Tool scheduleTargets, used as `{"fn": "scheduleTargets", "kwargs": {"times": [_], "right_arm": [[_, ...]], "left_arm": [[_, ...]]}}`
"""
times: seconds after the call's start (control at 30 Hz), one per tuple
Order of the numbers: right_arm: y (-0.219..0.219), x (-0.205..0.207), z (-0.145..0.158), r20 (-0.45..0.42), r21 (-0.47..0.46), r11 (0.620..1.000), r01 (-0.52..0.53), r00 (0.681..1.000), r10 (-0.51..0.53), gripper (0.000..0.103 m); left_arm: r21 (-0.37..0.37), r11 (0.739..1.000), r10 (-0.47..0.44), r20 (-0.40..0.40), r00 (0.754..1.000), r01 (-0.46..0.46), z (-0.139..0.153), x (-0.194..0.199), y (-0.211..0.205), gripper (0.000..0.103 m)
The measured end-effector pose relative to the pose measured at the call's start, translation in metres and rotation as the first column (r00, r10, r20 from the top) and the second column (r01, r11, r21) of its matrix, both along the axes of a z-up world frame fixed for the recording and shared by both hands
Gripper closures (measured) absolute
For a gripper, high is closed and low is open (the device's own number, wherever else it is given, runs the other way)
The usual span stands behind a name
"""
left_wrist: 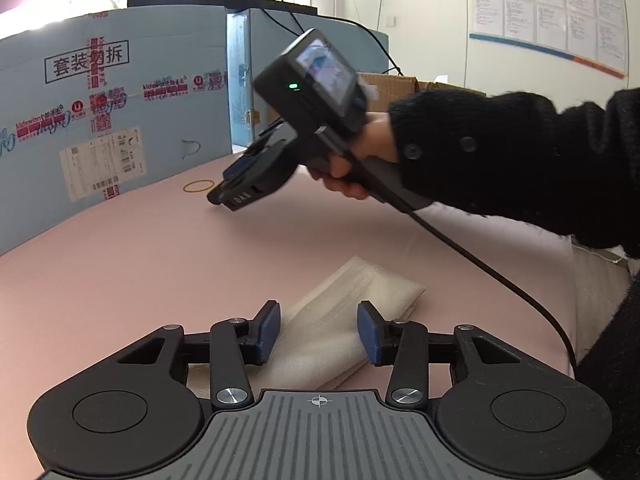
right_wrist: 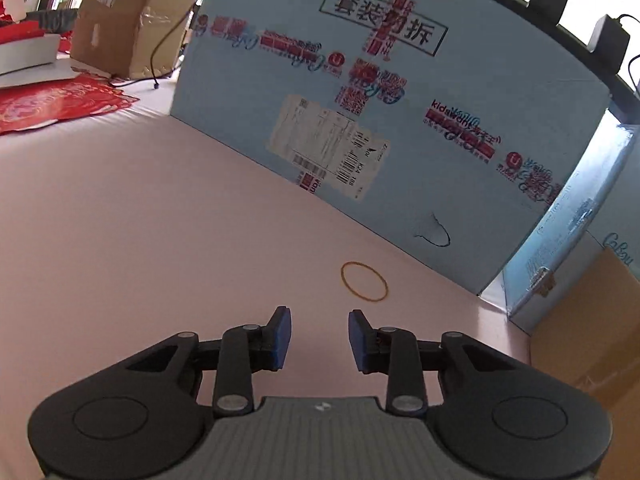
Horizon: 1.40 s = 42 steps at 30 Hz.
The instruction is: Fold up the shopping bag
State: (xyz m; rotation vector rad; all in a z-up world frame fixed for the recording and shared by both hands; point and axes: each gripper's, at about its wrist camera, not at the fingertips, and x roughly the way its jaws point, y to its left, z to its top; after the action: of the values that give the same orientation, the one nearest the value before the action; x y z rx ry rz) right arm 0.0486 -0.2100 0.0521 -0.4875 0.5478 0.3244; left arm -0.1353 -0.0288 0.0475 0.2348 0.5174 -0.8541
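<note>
From the left wrist camera, the left gripper [left_wrist: 318,330] hangs low over a pink table [left_wrist: 120,272] with its blue-padded fingers [left_wrist: 269,330] held partly apart. The folded shopping bag [left_wrist: 344,316], a cream-white fabric bundle, lies flat on the table and runs between the two pads; there is a gap on either side, so the pads stand around it without pressing on it. Farther back, a person's hand [left_wrist: 360,160] in a black knitted sleeve [left_wrist: 500,160] holds the right gripper [left_wrist: 218,198], tipped down toward the table near a rubber band [left_wrist: 198,187] (a thin yellow loop lying flat). From this side its fingers are too blurred to tell how they stand. A light blue cardboard box [left_wrist: 100,120] with red printed tape and a shipping label stands along the far edge of the table.

From the right wrist camera, the right gripper [right_wrist: 320,338] has its fingers [right_wrist: 282,338] spread partway, with only bare pink table [right_wrist: 140,240] between them. The rubber band [right_wrist: 364,281] lies just ahead of the tips, apart from them. The blue box [right_wrist: 400,100] fills the background, and red papers [right_wrist: 60,106] and a brown carton [right_wrist: 132,20] sit at the upper left. The bag is out of this view.
</note>
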Motion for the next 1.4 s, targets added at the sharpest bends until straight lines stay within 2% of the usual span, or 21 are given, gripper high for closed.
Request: {"fn": "scheduleTargets", "kwargs": {"times": [0.1, 0.23, 0.3, 0.4, 0.47, 0.57, 0.6, 0.67, 0.8, 1.03, 1.13, 1.3, 1.4], "right_arm": [[-0.008, 0.037, 0.002, -0.017, 0.070, 0.998, -0.001, 1.000, 0.002, 0.075], [-0.006, 0.060, -0.003, -0.091, 0.057, 0.995, -0.082, 0.992, 0.087, 0.076], [-0.013, 0.075, 0.002, -0.171, 0.131, 0.990, -0.044, 0.983, 0.067, 0.076], [-0.032, 0.093, 0.008, -0.293, 0.272, 0.961, 0.038, 0.955, 0.045, 0.076], [-0.041, 0.100, 0.010, -0.345, 0.320, 0.943, 0.088, 0.938, 0.029, 0.086], [-0.047, 0.094, 0.012, -0.360, 0.333, 0.937, 0.102, 0.933, 0.026, 0.101], [-0.048, 0.089, 0.012, -0.359, 0.334, 0.938, 0.096, 0.933, 0.033, 0.102], [-0.050, 0.076, 0.014, -0.347, 0.331, 0.939, 0.093, 0.937, 0.030, 0.102], [-0.064, 0.020, 0.024, -0.296, 0.382, 0.920, 0.084, 0.955, 0.036, 0.102], [-0.095, -0.119, 0.040, -0.208, 0.449, 0.888, 0.104, 0.978, -0.009, 0.102], [-0.096, -0.181, 0.045, -0.176, 0.410, 0.902, 0.133, 0.982, -0.064, 0.102], [-0.078, -0.215, 0.032, -0.232, 0.392, 0.914, 0.110, 0.973, -0.018, 0.101], [-0.070, -0.220, 0.020, -0.263, 0.422, 0.900, 0.105, 0.965, 0.011, 0.094]], "left_arm": [[-0.020, 1.000, -0.013, -0.025, 1.000, 0.013, 0.000, 0.004, 0.002, 0.055], [-0.039, 0.999, -0.020, -0.047, 0.999, 0.018, -0.001, 0.007, 0.005, 0.053], [-0.044, 0.999, -0.023, -0.053, 0.998, 0.020, -0.001, 0.007, 0.005, 0.051], [-0.047, 0.999, -0.027, -0.056, 0.998, 0.024, 0.000, 0.007, 0.005, 0.050], [-0.046, 0.999, -0.026, -0.057, 0.998, 0.024, 0.000, 0.008, 0.004, 0.050], [-0.045, 0.999, -0.025, -0.058, 0.998, 0.022, 0.001, 0.009, 0.003, 0.049], [-0.044, 0.999, -0.024, -0.057, 0.998, 0.021, 0.001, 0.009, 0.003, 0.049], [-0.040, 0.999, -0.023, -0.055, 0.998, 0.020, 0.001, 0.008, 0.003, 0.049], [-0.030, 0.999, -0.019, -0.046, 0.999, 0.018, 0.000, 0.008, 0.002, 0.048], [-0.009, 1.000, -0.007, -0.031, 1.000, 0.006, -0.001, 0.006, 0.001, 0.043], [0.002, 1.000, -0.001, -0.022, 1.000, 0.001, -0.002, 0.004, 0.000, 0.040], [0.024, 1.000, 0.015, -0.004, 1.000, -0.015, -0.002, 0.004, -0.002, 0.034], [0.048, 0.998, 0.030, 0.025, 0.999, -0.032, -0.001, 0.001, -0.004, 0.030]]}}
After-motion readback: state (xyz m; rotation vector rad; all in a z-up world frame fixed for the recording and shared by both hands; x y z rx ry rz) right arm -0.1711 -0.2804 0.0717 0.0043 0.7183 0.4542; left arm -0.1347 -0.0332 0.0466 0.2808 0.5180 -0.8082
